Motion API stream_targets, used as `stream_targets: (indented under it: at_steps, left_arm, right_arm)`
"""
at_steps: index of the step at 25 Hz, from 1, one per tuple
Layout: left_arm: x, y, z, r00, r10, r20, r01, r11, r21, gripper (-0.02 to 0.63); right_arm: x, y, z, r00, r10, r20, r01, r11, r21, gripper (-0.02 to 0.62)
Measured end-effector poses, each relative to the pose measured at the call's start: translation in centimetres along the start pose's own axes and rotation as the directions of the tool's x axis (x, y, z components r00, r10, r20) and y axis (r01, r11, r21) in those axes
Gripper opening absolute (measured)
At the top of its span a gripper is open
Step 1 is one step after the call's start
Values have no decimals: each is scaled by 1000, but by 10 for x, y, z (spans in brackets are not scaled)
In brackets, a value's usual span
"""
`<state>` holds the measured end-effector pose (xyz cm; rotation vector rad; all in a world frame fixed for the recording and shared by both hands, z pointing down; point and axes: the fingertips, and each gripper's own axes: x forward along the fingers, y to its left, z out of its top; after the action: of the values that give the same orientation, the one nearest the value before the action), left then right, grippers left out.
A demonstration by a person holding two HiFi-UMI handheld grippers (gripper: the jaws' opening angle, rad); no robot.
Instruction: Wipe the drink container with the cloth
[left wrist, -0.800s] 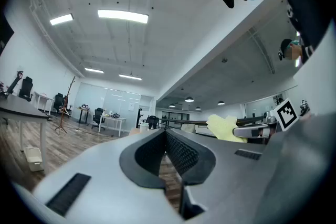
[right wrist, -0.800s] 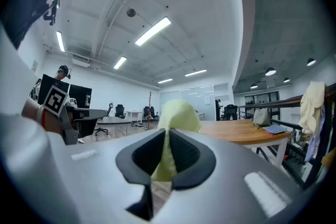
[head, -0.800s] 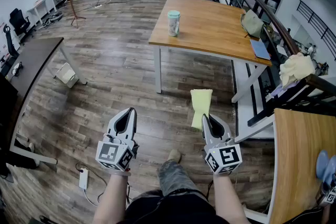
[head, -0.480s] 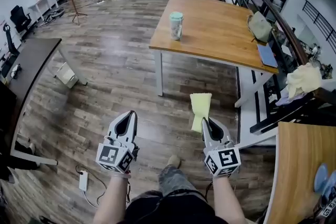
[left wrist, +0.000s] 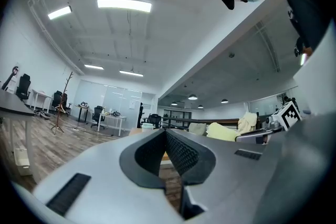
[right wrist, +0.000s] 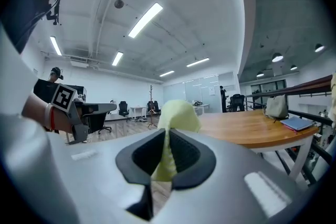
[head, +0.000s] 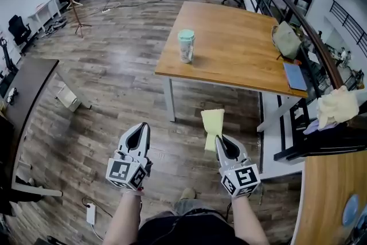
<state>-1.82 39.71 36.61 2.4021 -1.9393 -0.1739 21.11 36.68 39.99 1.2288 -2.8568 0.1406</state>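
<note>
Right gripper [head: 219, 140] clamping yellow cloth [head: 211, 123], soft and flopping past jaws. Left gripper [head: 139, 132] closed, carrying nothing. Cup [head: 186, 46] standing on table [head: 241, 60] near left edge, well apart from both. Cup probably light, smooth, tipping easily; gripping mid-body looking safest.

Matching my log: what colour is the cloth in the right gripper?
Pale yellow. The cloth shows best in the head view, pinched by the right gripper.
</note>
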Motion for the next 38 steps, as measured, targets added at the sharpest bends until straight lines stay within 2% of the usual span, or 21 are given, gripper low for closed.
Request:
stream_targets:
  at_steps: [3, 7, 12, 17, 22, 26, 38]
  left_arm:
    - [24, 8, -2, 1000, 2, 10, -2, 1000, -6, -3]
    - [44, 19, 3, 1000, 10, 12, -10, 999, -52, -3]
    - [73, 34, -3, 1000, 1, -3, -1, 1000, -29, -3]
    - [119, 51, -4, 998, -63, 3, 63, 996, -66, -3]
    - [177, 73, -6, 987, -160, -27, 160, 987, -18, -3]
    - [218, 100, 2, 978, -203, -41, 202, 979, -24, -3]
    - [305, 137, -23, 927, -367, -83, 366, 930, -29, -3]
  right_arm:
    - [21, -11, 0, 1000, 19, 5, -19, 1000, 20, 28]
    - [41, -18, 4, 1000, 23, 13, -23, 998, 54, 29]
    - [65, -30, 2, 1000, 12, -3, -12, 997, 70, 29]
    - [98, -40, 0, 1000, -22, -11, 23, 997, 78, 29]
    - [148, -58, 2, 996, -87, -9, 87, 991, 100, 29]
    - [187, -66, 8, 991, -133, -6, 133, 985, 112, 29]
    - [266, -81, 2, 973, -228, -46, 232, 964, 133, 29]
